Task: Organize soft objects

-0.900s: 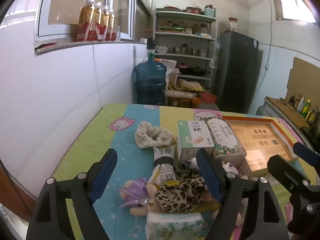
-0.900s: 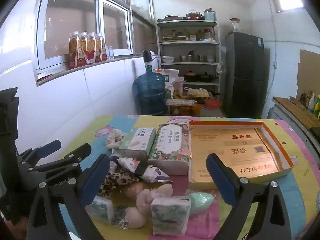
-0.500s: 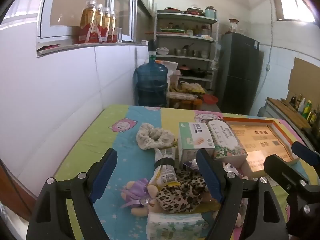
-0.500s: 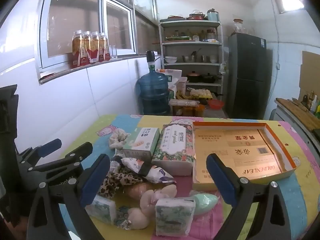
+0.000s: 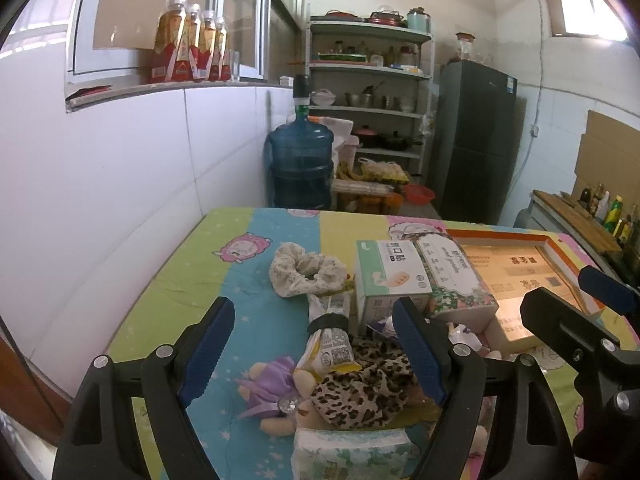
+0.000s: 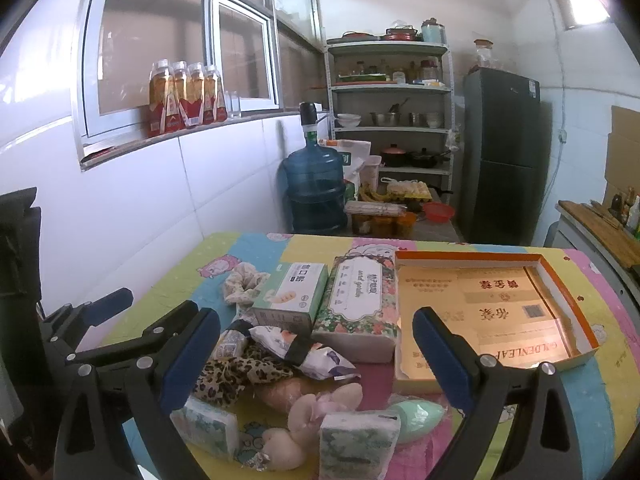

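Both grippers are held above the near edge of a table (image 6: 592, 412) covered with a bright cartoon cloth, each angled downward; the fingers of the left gripper (image 5: 316, 348) are spread wide apart with nothing clamped between them, and the fingers of the right gripper (image 6: 320, 360) are likewise spread wide and empty; in the right wrist view the left gripper is seen at 9 o'clock.

The soft objects are heaped at the near middle of the table; a leopard-print scrunchie (image 5: 360, 388) lies at the centre of the heap, touching a purple plush doll (image 5: 272, 392) at its 9 o'clock in the left wrist view; a cream floral scrunchie (image 5: 306, 274) lies farther back at 12 o'clock; a snack packet bound with a black band (image 5: 330, 334) is stretched between the two scrunchies; two small tissue packs (image 6: 358, 440) rest at the near edge, with a pale plush toy (image 6: 308, 412) between them and a mint-green egg-shaped object (image 6: 420, 416) just beside it at 3 o'clock.

Behind the heap a green-and-white box (image 6: 292, 296) and a floral tissue pack (image 6: 360, 304) are set side by side, touching; at their 3 o'clock an open orange-rimmed cardboard tray (image 6: 568, 284) lies empty.
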`<control>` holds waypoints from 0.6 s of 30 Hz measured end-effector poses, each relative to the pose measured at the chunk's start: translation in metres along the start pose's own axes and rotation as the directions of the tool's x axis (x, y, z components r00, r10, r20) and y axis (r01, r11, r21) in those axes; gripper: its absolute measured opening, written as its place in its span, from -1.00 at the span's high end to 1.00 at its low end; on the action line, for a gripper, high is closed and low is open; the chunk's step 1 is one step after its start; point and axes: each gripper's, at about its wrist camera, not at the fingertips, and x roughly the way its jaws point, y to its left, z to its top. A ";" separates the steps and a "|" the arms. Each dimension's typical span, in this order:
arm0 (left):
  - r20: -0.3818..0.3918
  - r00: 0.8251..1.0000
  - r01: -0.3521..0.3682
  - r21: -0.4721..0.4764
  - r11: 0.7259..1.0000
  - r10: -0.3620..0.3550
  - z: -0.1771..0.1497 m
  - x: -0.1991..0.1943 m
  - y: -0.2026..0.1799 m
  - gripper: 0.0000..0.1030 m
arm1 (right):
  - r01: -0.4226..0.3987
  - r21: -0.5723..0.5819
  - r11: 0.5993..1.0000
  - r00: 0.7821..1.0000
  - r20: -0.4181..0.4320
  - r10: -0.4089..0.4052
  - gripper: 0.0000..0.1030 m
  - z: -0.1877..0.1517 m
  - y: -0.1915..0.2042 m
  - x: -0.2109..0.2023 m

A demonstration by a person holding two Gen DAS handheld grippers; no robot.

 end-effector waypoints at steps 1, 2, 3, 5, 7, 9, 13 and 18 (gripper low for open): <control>-0.001 1.000 0.001 0.000 1.000 -0.001 0.000 0.001 0.000 -0.60 | -0.001 0.003 1.000 1.000 -0.003 0.001 -0.90 -0.001 -0.001 0.001; -0.002 1.000 0.001 0.001 1.000 -0.001 0.000 0.002 0.000 -0.60 | -0.001 0.005 1.000 1.000 -0.006 0.001 -0.90 -0.001 -0.001 0.003; -0.004 1.000 -0.002 0.001 1.000 0.002 0.001 0.003 0.001 -0.60 | 0.000 0.006 1.000 1.000 -0.007 0.000 -0.90 0.000 -0.001 0.003; -0.007 1.000 -0.004 0.001 1.000 0.004 0.001 0.006 0.003 -0.60 | 0.002 0.008 1.000 1.000 -0.007 -0.002 -0.90 0.000 -0.003 0.006; -0.009 1.000 -0.007 -0.003 1.000 0.007 0.001 0.007 0.003 -0.60 | 0.005 0.009 1.000 1.000 -0.006 -0.005 -0.90 0.000 -0.003 0.007; -0.013 1.000 -0.010 -0.006 1.000 0.010 0.000 0.009 0.004 -0.60 | 0.004 0.008 1.000 1.000 -0.006 -0.004 -0.90 0.000 -0.004 0.008; -0.013 1.000 -0.020 -0.007 1.000 0.020 0.000 0.011 0.006 -0.60 | 0.001 0.007 1.000 1.000 -0.018 -0.001 -0.90 0.000 -0.004 0.013; -0.017 1.000 -0.026 -0.013 1.000 0.026 0.000 0.013 0.008 -0.60 | -0.005 0.005 1.000 1.000 -0.029 0.005 -0.90 -0.002 -0.004 0.017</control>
